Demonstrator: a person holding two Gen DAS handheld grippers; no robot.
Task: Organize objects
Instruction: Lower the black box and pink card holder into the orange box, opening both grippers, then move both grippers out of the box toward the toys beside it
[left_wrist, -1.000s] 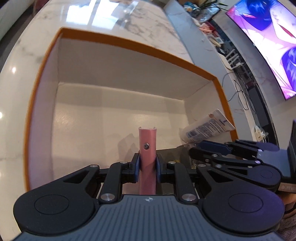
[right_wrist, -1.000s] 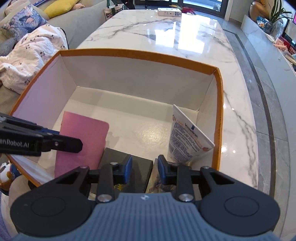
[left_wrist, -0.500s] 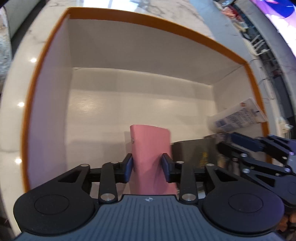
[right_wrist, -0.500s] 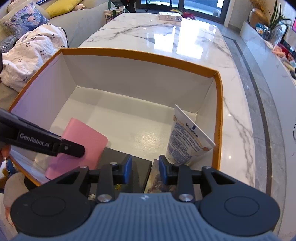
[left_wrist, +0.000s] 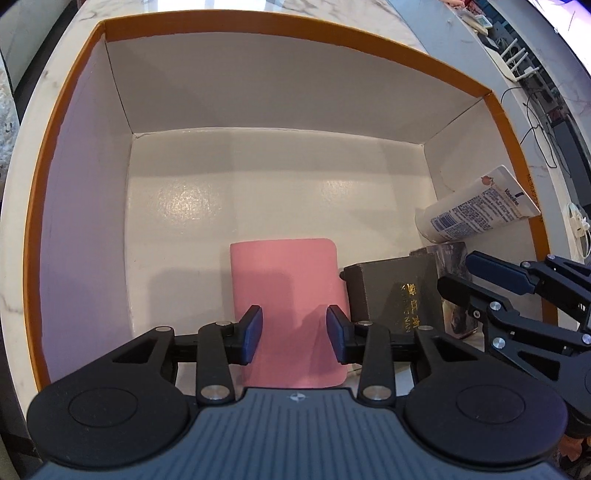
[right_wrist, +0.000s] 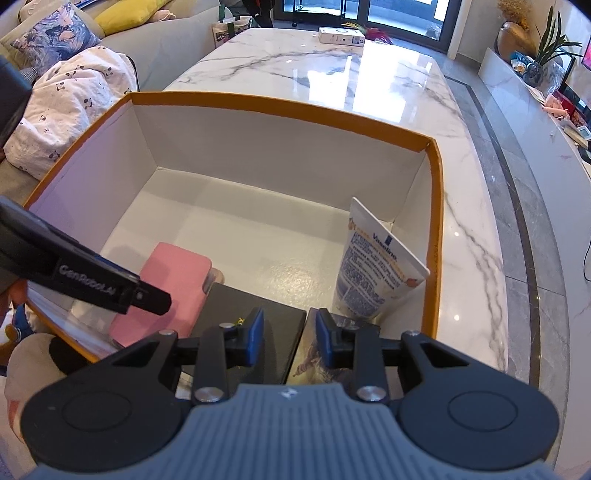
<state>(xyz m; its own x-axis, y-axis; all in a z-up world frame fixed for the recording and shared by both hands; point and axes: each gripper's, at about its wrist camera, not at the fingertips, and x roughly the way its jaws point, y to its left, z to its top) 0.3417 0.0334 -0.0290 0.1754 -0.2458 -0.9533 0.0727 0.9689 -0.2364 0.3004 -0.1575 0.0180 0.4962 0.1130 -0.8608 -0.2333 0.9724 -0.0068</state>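
We look down into an orange-rimmed box (left_wrist: 48, 155); a pink slab (left_wrist: 286, 295) lies flat on its floor at lower centre, touching a dark box (left_wrist: 395, 291); a Vaseline tube (left_wrist: 476, 206) leans at the right wall. Our left gripper (left_wrist: 294, 328) has just been opening and hangs parted above the slab, gripping nothing; our right gripper (right_wrist: 289, 334) hovers narrowly open, empty. The slab looks light, rigid, smooth; we judge its long edges the best hold.
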